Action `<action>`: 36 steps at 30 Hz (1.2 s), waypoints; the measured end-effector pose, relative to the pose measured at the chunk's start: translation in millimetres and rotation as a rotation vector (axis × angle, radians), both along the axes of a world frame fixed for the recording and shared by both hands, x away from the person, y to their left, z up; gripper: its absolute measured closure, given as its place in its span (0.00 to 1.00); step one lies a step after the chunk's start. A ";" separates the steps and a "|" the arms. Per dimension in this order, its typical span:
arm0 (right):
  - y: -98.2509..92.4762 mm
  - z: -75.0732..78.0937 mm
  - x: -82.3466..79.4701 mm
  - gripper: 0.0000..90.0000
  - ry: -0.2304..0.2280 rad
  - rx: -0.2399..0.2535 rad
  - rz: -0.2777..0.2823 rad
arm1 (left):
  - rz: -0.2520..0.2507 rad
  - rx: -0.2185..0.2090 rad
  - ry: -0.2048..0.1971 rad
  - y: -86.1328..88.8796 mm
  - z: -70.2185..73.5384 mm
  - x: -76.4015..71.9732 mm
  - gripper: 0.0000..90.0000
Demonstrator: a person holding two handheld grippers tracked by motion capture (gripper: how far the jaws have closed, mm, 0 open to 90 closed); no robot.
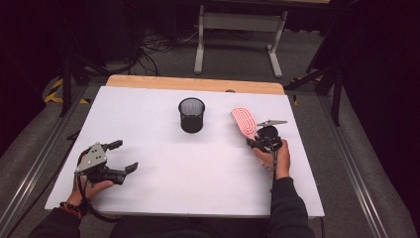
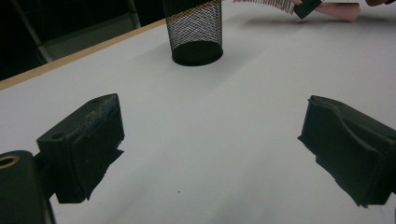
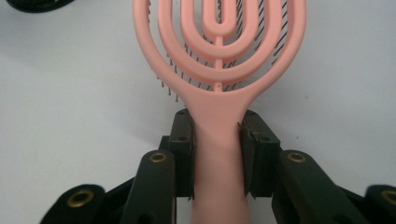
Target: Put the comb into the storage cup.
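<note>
White board covers the desk, with dark floor, cables and a metal frame beyond its far wooden edge. Near the far middle stands a black mesh cup, upright with its mouth open to the top, so it looks like the likely home for the brush. The right gripper is clamped on the pink brush at the neck of its handle, 1 pad on each side, as the right gripper view shows; that hold leaves the looped head and its bristles free and pointing away from the hand. The brush sits right of the cup and apart from it, its head angled toward the far left. The left gripper rests low at the near left of the desk, its jaws wide apart with nothing between them, and faces the cup, seemingly out of the way, though well placed to steady the cup if needed.
</note>
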State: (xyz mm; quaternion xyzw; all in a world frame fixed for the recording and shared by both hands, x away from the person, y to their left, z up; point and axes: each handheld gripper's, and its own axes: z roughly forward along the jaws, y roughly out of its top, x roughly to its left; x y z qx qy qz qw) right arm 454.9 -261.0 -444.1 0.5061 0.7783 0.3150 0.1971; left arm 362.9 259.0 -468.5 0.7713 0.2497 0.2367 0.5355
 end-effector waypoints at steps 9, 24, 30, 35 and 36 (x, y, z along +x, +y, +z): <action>3.1 9.4 -7.8 0.77 -0.136 0.025 0.014 | -0.012 0.010 0.006 -1.1 -0.5 -0.8 0.08; 3.4 22.8 -22.0 0.77 -0.302 0.072 -0.006 | -0.026 0.020 0.010 -2.2 -0.4 -0.8 0.07; 5.0 28.2 -28.4 0.77 -0.375 0.086 -0.005 | -0.032 0.021 0.017 -3.0 -0.1 -0.7 0.07; 8.8 33.0 -36.3 0.77 -0.441 0.129 0.027 | -0.030 0.018 0.016 -3.2 0.1 -0.6 0.07; 8.8 33.0 -36.3 0.77 -0.441 0.129 0.027 | -0.030 0.016 0.016 -2.9 0.1 -0.5 0.07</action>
